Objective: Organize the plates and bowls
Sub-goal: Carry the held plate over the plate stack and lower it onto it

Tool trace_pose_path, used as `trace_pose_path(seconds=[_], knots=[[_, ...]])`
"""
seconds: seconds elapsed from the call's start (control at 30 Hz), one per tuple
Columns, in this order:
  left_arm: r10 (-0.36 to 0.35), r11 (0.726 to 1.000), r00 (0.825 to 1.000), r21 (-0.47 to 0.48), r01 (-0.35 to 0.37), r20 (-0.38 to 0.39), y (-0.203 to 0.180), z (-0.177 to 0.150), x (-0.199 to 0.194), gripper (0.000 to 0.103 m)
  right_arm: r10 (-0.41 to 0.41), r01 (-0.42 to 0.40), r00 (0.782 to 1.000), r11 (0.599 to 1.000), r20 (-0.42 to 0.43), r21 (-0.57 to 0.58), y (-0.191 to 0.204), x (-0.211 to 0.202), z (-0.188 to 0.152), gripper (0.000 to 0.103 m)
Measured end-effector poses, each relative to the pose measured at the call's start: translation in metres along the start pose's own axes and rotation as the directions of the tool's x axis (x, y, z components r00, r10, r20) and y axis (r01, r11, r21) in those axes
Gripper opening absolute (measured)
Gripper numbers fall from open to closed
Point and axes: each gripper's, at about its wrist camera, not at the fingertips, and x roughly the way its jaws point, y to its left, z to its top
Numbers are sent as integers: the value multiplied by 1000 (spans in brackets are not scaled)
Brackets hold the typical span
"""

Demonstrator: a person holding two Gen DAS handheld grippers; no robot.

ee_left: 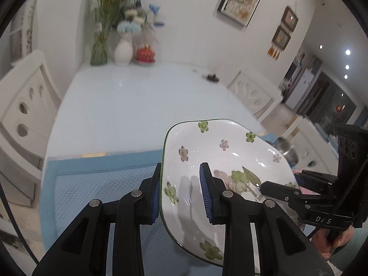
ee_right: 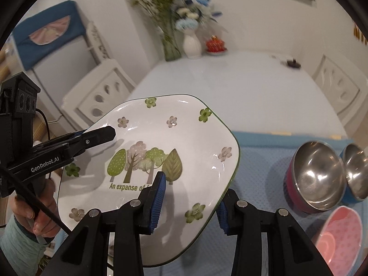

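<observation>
Holding the plate (ee_right: 161, 151) in mid-air over the blue mat (ee_left: 96, 184), tilted, one hand-held gripper on each side. It's the square-ish floral one with the tree print and a green rim.

Left hand-held gripper (ee_left: 181, 193): fingers straddle the plate's left edge, one blue pad (ee_left: 205, 193) on the top face, the other under the rim. Looks clamped on the plate.

Right hand-held gripper (ee_right: 191, 202): same arrangement on the opposite edge, one pad on the printed face, one below the rim. Also looks clamped, though the lower pad's contact is partly hidden by the plate.

Judgement: two-sided grip is there because the plate is wide, glazed and slippery; one edge pinch alone would let it swing. Opposite edges keep it from rotating.

Right of the plate on the mat: a steel-lined pink bowl (ee_right: 315, 177), touching or just beside a steel-lined blue bowl (ee_right: 356, 174), both tipped toward the camera. A pink patterned dish (ee_right: 338, 237) sits nearer, bottom right. Probably the sorting group; plate likely goes down separately on the mat.

Mat lies on the near end of the white worktop (ee_left: 138, 96). Vases with flowers (ee_left: 119, 23) and a red ornament (ee_left: 144, 54) at the far end, well apart. White chairs (ee_left: 25, 105) on both sides.

Risk: uneven release tips the plate onto the bowls.
</observation>
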Motion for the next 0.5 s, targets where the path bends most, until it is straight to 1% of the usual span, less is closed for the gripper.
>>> trace_pose_path(seconds=[0.07,0.2,0.33,0.5], knots=[[-4,1000,999,2,4,32,-7,-4,-25,26,9,-8,1000,1000,18,-16,11,-22,-2,39],[12,1000,998,-9,-11,55,-21,-22,-64,26,21,-19,999,999,34,-41,34,-61,-19,39],[35,999,998,-31,-34,42,-29,-50,-91,26,39,-38,999,998,10,-56,51,-87,-47,39],[74,994,997,-76,-74,-2,-40,-101,-119,26,89,-92,994,994,-60,-63,62,-106,-100,39]])
